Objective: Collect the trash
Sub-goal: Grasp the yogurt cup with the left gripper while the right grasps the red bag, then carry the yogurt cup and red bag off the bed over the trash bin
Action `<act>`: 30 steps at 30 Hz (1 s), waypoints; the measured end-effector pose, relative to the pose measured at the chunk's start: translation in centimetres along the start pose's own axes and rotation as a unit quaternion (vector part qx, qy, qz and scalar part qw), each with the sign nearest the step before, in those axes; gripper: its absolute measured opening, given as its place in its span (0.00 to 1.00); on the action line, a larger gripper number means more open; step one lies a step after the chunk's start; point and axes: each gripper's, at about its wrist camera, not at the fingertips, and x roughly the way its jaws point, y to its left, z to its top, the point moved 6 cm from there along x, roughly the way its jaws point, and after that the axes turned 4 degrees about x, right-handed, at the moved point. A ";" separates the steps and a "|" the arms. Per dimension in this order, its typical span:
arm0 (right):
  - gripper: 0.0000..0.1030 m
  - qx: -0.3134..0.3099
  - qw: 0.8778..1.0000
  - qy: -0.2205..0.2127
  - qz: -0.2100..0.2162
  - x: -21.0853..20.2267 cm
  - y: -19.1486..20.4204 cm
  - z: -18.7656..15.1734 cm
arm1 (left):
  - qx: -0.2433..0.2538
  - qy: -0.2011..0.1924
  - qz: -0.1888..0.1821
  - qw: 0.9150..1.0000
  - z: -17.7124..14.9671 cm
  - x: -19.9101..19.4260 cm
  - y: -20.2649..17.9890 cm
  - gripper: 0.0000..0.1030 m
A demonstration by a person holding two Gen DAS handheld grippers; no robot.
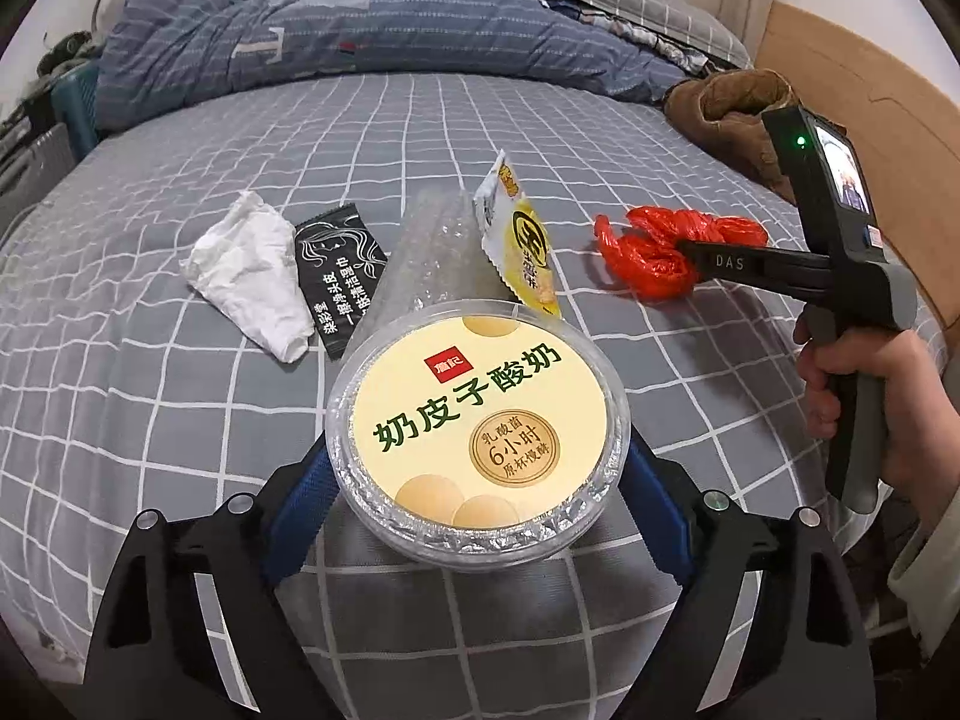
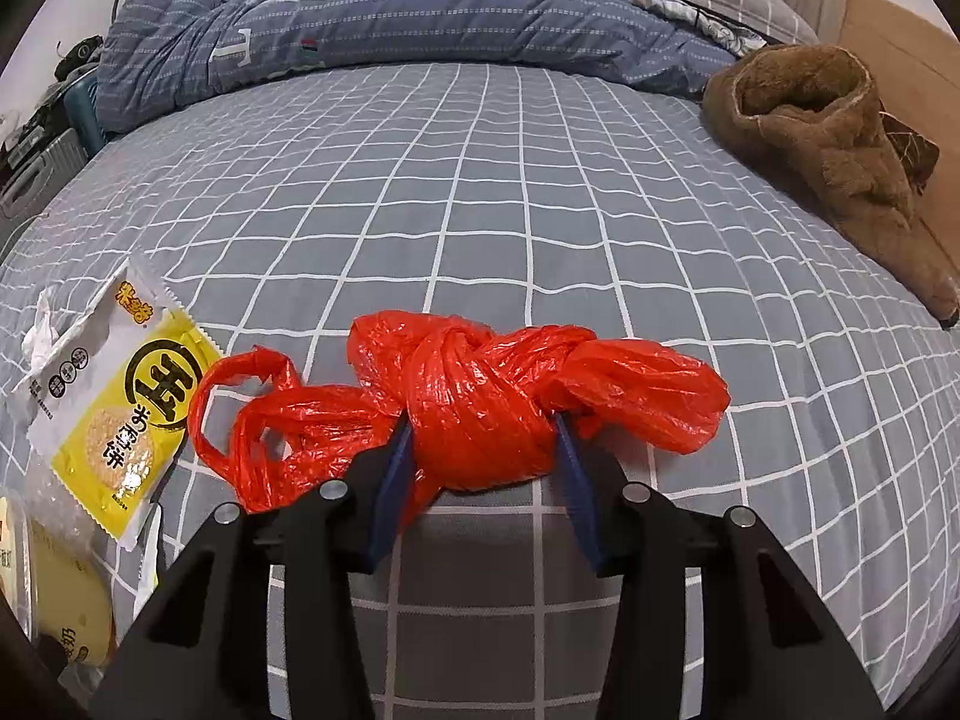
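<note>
Grid-sheeted bed (image 1: 180, 420): left gripper (image 1: 477, 468) straddles yogurt cup (image 1: 480, 414) near the front edge, pads seemingly touching; right gripper (image 2: 483, 456) pinches knotted red bag (image 2: 474, 408) mid-bed; pickup step, lift both next.

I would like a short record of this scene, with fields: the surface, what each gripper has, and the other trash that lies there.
surface: bed with grey checked sheet
left gripper: pads on both sides of the yogurt cup, which lies on its side
right gripper: closed on the knotted red plastic bag
other trash: white tissue, black sachet, yellow snack wrapper
not trash: brown fleece item, blue quilt
</note>
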 end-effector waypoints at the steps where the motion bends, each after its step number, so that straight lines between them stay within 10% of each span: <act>1: 0.42 0.001 1.000 -0.002 0.000 -0.2 0.0 0.0 | 0.001 -0.001 0.000 1.000 0.0 -0.1 0.0 0.82; 30: 0.42 -0.015 0.996 -0.085 -0.039 -10.7 2.3 -2.1 | -0.008 -0.044 0.001 0.999 1.4 -4.0 1.8 0.82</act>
